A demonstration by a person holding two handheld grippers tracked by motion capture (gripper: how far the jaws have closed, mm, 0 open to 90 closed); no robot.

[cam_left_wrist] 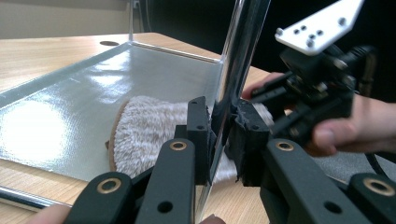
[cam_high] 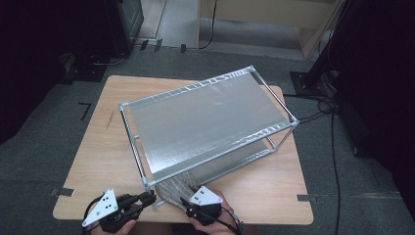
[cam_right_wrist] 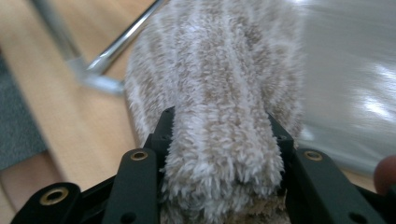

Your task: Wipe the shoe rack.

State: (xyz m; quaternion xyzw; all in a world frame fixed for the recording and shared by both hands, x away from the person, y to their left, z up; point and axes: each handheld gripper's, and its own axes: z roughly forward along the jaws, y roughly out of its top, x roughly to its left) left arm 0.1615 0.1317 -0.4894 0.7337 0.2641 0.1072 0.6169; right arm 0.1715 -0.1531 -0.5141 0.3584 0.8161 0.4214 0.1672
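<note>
Two hand-held grippers at near bench [cam_high: 98, 161] edge: left hand-held gripper [cam_left_wrist: 219, 135] clamped on rack's corner post [cam_left_wrist: 238, 60]; right hand-held gripper [cam_right_wrist: 224, 154] pinching fuzzy slipper [cam_right_wrist: 219, 93], toe on rack's lower shelf [cam_left_wrist: 70, 112].

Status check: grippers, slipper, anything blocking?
Left gripper shut on the rack post. Right gripper shut on the fuzzy slipper, toe on the lower shelf. Nothing ahead of it.
</note>
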